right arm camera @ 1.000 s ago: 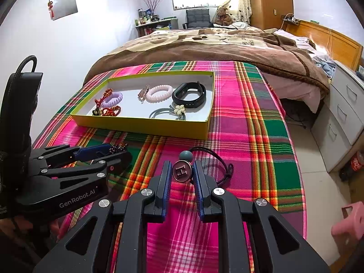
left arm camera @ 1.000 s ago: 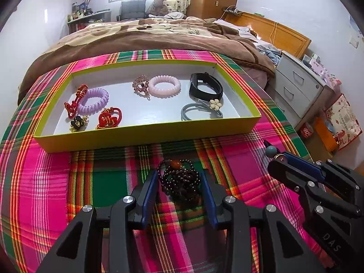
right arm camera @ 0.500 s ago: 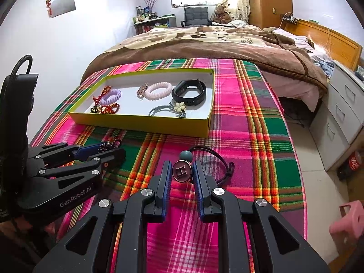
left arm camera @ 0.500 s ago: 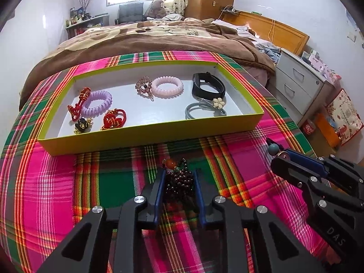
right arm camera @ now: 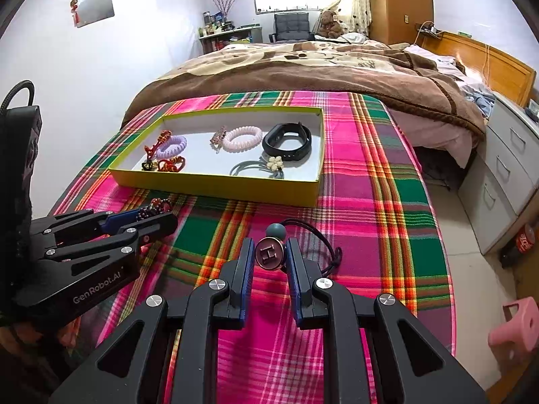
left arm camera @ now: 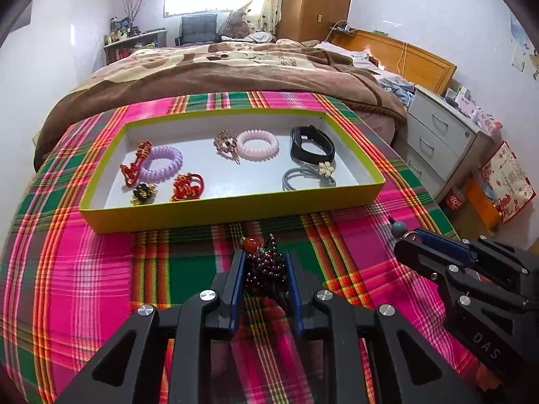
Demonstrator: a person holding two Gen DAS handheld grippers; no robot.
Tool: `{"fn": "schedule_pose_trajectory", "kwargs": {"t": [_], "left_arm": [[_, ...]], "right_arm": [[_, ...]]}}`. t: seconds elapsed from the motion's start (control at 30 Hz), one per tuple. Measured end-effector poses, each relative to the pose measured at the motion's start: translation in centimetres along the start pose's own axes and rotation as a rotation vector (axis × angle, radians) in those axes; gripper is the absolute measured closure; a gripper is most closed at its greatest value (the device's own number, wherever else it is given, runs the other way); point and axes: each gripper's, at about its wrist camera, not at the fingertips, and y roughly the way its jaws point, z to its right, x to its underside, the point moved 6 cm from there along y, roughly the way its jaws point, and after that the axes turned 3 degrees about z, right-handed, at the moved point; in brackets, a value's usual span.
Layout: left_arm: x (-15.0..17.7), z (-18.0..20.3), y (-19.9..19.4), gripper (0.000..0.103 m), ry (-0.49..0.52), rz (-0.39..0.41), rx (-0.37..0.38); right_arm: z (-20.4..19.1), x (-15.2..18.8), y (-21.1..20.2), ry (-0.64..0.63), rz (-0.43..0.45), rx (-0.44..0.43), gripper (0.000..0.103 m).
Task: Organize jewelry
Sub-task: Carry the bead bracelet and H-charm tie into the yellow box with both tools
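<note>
Step in hand, pick-up: your left claw (left arm camera: 264, 271) grips the dark beaded bracelet (left arm camera: 264, 266) and your right claw (right arm camera: 269, 257) clamps the H-charm hair tie (right arm camera: 270, 255) above the plaid-covered counter (left arm camera: 84, 269); next, carry both toward twelve o'clock over the yellow tray (left arm camera: 235, 210) wall.

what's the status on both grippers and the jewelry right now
Left gripper shut on dark red bead bracelet. Right gripper shut on round H-marked hair tie charm. Yellow-walled tray ahead, path clear.

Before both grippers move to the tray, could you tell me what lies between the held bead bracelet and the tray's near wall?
Only bare plaid cloth lies between the bead bracelet and the tray, per the left wrist view.
</note>
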Motion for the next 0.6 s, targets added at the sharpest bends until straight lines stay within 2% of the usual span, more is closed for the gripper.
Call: {"fn": "schedule_pose_trajectory", "kwargs": {"t": [0.37,0.6], "left_arm": [[-1.9,-2.6,-2.9,0.080,-0.024,0.068,-0.032],[-4.0,-4.8,-3.9,0.080,-0.042,0.105,-0.047]], "right_arm": [[-1.8,-2.3,-1.2,-0.010,0.060,-0.013,0.084],[-3.2,-4.3,-0.5,-0.029,0.079,-0.029,0.084]]}}
